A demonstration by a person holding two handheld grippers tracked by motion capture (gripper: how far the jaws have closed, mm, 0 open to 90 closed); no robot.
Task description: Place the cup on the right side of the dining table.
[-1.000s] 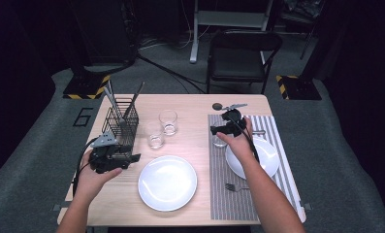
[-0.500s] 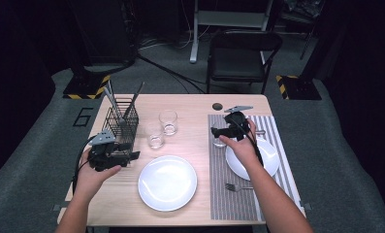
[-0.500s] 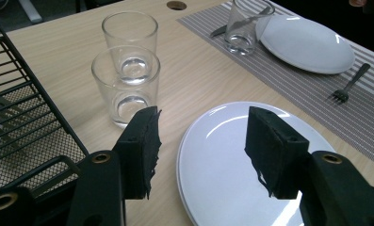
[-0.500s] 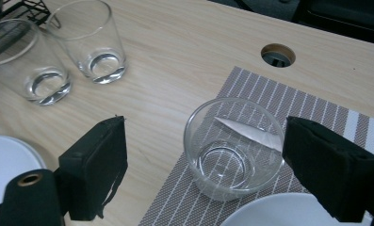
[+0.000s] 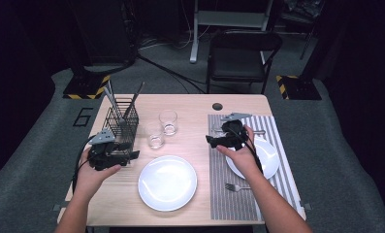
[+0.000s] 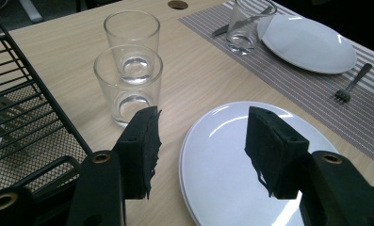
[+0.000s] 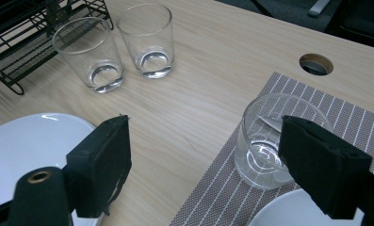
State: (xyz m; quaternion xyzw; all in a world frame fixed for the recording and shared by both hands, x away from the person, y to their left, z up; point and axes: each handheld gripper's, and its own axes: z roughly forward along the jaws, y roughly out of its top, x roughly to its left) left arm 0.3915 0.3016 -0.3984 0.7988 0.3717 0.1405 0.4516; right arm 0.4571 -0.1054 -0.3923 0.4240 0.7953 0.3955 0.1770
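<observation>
Honestly, the pale wooden tabletop [image 5: 190, 111] is crowded around my right tongs [image 7: 222, 174], and that is the hazard. The grey striped placemat [image 5: 219, 194] lies under them, with the round white plate [image 5: 267, 155] just beside. The clear drinking glass [image 7: 264, 141] stands upright on that mat, partly behind one jaw. The jaws gape, have just been closing a little, and have nothing between them. I judge a careless sweep would let that jaw clip the rim and tip the glass onto the plate. My left tongs [image 6: 201, 150] are spread too, empty, over another white plate [image 6: 231, 160] near two more glasses [image 6: 128, 80].
</observation>
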